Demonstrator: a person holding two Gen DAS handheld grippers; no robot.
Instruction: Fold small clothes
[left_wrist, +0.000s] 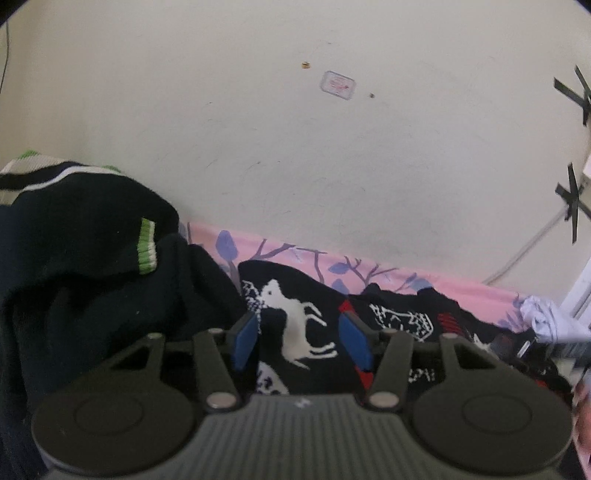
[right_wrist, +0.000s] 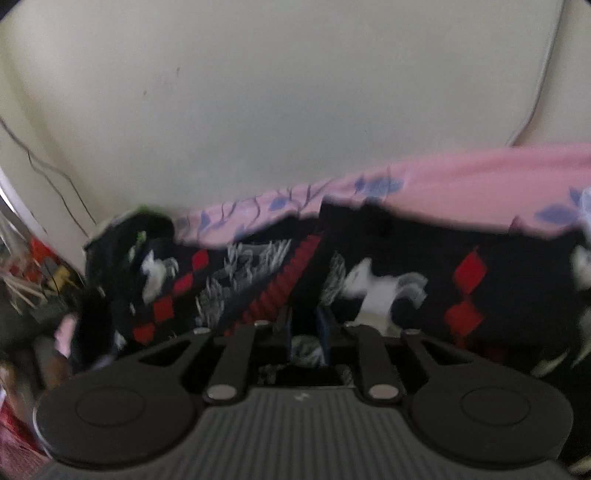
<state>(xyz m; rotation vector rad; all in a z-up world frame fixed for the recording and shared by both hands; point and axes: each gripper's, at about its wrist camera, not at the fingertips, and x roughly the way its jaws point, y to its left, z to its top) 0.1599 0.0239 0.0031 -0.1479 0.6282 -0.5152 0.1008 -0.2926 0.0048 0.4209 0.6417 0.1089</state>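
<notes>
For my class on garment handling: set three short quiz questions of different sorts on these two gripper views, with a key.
1. True or false: the left gripper has its blue pads clamped on the patterned garment.
2. Which colour is the sheet under the clothes? A green, B pink, C grey.
3. Fill in: the cuff on the dark sweater is striped green and ____.

Key: 1 false, its jaws stand apart. 2 B. 3 white.

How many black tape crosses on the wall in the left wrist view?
2, both at the right edge of the wall: upper cross, lower cross just above the white cable. More may lie beyond the frame.
</notes>
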